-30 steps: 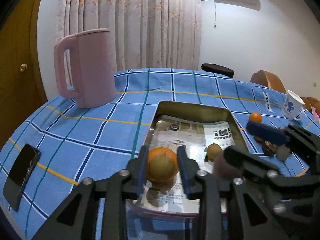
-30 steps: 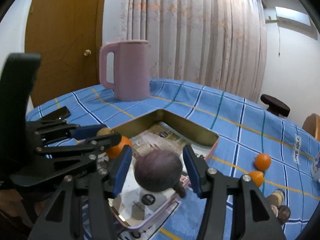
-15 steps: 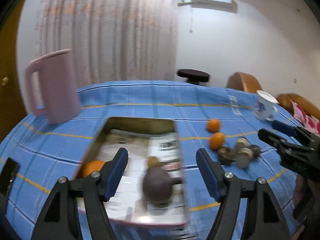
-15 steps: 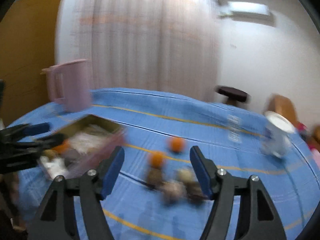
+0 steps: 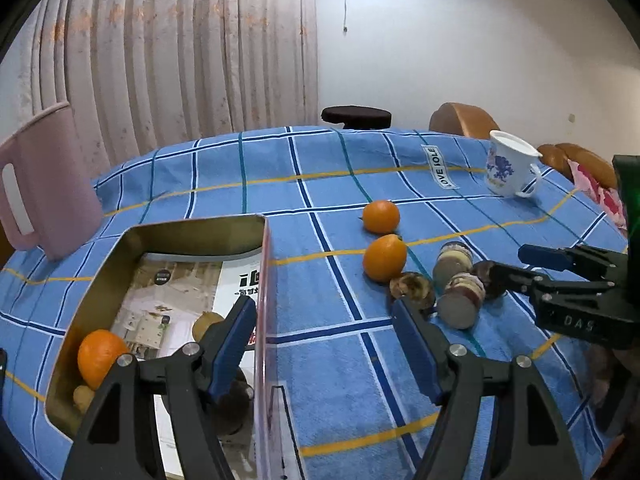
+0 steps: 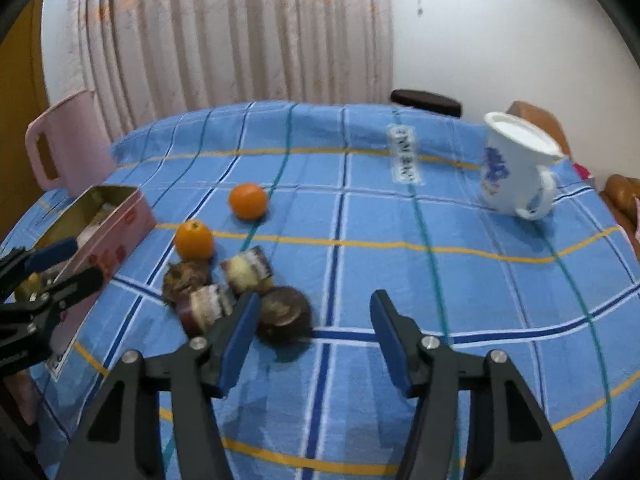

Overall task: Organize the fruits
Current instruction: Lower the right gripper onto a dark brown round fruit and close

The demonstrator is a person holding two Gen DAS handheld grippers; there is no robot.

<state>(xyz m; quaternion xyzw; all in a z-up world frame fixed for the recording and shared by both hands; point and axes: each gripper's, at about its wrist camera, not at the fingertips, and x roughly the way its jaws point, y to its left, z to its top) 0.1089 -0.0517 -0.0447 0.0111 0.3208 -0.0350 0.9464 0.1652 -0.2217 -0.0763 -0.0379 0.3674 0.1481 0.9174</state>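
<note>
Fruit cluster on the blue checked bench (image 5: 340,184): two oranges (image 5: 384,255) – the nearer touching a brown mottled fruit (image 5: 412,286) – plus cut fruit pieces (image 5: 460,300). In the tin box (image 5: 192,236), one orange (image 5: 100,356) at the near left corner. My left hand-held gripper (image 5: 324,336) hangs spread, empty, straddling the box's right wall. My right hand-held gripper (image 6: 312,332) – spread too, holding nothing – sits just beside a dark round fruit (image 6: 285,314). White mug (image 6: 516,168) and pink pitcher (image 5: 44,184) stand well apart.
</note>
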